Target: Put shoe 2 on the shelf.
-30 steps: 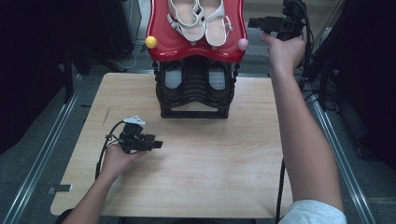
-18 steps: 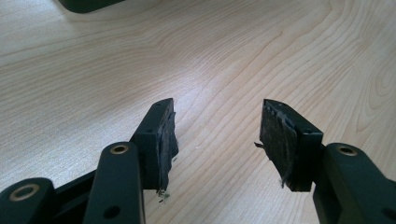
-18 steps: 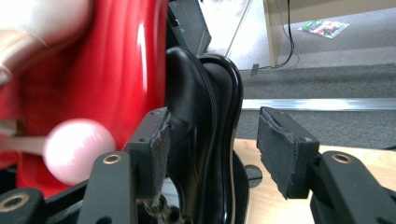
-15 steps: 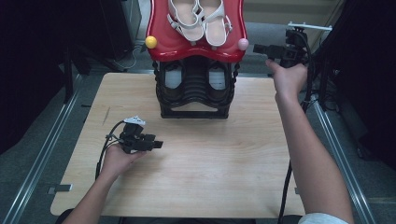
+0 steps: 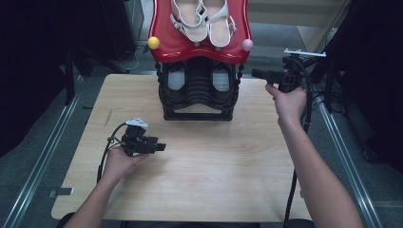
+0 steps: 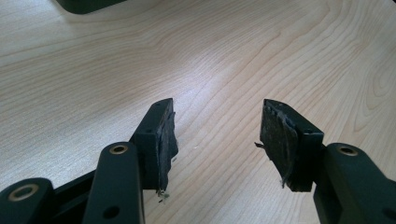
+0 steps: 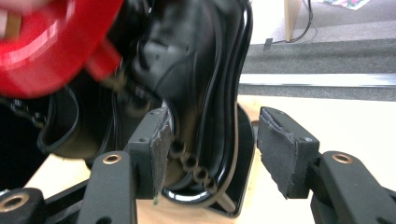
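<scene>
Right tongs [image 5: 259, 73], open and empty, are held out level at the frame's upper right, beside the black rack [image 5: 198, 92]; left tongs [image 5: 159, 147] rest open on the wooden tabletop [image 5: 214, 166], lower left.

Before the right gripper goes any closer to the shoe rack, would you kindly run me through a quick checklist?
1. Right gripper open, nothing between the pads: ok.
2. It points at the side of the black shoe rack, beside the beaded post: ok.
3. Contact with the rack: cannot tell.
4. White sandals sitting on the red top tray: ok.
5. Left gripper open and empty over the table: ok.
</scene>
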`<state>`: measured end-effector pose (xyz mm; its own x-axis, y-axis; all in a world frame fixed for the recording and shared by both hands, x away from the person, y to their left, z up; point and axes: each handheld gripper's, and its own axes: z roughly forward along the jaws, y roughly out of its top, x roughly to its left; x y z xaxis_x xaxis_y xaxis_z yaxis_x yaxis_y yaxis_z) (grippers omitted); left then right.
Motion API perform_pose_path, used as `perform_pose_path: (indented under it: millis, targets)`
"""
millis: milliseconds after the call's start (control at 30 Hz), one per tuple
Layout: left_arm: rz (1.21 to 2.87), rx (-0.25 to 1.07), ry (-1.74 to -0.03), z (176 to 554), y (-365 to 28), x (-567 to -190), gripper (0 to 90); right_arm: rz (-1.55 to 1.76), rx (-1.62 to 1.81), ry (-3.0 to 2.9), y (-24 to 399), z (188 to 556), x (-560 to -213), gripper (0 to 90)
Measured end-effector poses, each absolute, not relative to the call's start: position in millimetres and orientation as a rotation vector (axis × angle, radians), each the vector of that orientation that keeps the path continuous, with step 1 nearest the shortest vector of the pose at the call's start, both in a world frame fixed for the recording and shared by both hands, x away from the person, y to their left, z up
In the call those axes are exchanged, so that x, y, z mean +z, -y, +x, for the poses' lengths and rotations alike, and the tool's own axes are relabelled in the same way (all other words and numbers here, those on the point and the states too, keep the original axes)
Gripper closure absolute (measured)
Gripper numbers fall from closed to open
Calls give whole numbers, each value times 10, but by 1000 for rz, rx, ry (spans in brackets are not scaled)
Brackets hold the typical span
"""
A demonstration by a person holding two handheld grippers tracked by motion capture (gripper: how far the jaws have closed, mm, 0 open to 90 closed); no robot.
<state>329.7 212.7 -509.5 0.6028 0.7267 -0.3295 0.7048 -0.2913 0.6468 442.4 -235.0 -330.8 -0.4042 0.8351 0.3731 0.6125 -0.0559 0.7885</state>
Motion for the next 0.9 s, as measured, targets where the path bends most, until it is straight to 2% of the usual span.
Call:
perform_pose_path:
  millis: [567,900]
  targets:
    - [2050,39,-1128,3298,-2127,-5098,448,1456,1492,-2177,2025,3833,-3938,444]
    - [2053,36,-1132,3298,-2125,-5099,448,1435,1478,-2231,1911,3638,-4393,438]
